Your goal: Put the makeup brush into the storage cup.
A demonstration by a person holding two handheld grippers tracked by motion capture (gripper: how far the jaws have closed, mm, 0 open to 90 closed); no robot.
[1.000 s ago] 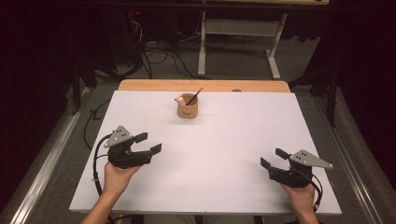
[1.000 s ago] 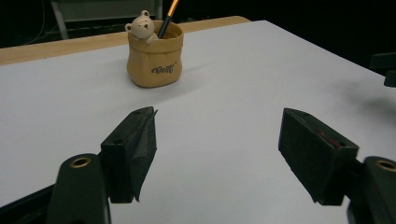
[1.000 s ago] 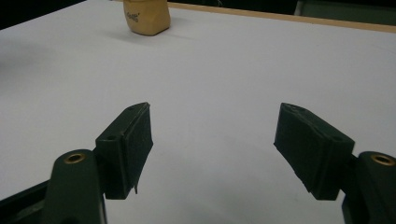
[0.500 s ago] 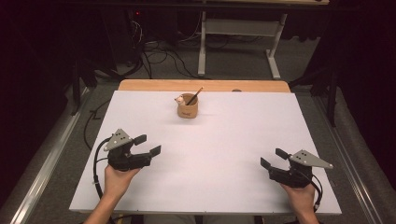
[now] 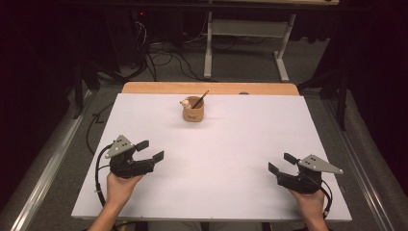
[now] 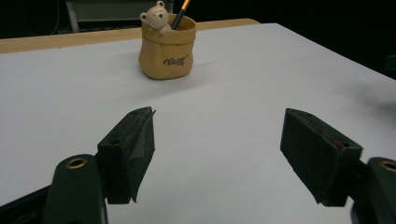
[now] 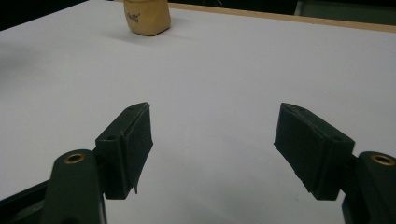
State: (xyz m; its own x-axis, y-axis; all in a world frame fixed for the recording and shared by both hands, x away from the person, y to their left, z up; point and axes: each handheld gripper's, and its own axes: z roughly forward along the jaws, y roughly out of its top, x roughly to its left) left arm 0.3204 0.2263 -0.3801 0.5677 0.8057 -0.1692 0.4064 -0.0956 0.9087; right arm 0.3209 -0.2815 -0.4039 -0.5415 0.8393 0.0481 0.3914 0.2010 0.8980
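Left gripper (image 5: 150, 150) shifted slightly toward desk centre since a second ago; right gripper (image 5: 281, 163) unmoved. Both sets of jaws wide apart, empty. Likely just squaring up for a reach. Bear-trimmed pencil pot (image 5: 193, 110) upright near far edge, well apart from both, pencil (image 5: 201, 98) inside. White desk (image 5: 231, 144) bare; dark room, cables on floor (image 5: 159, 62) beyond.

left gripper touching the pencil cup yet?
Apart. In the high view the left gripper sits well short of the pencil cup, bare white table between them; its fingers stand open and empty.
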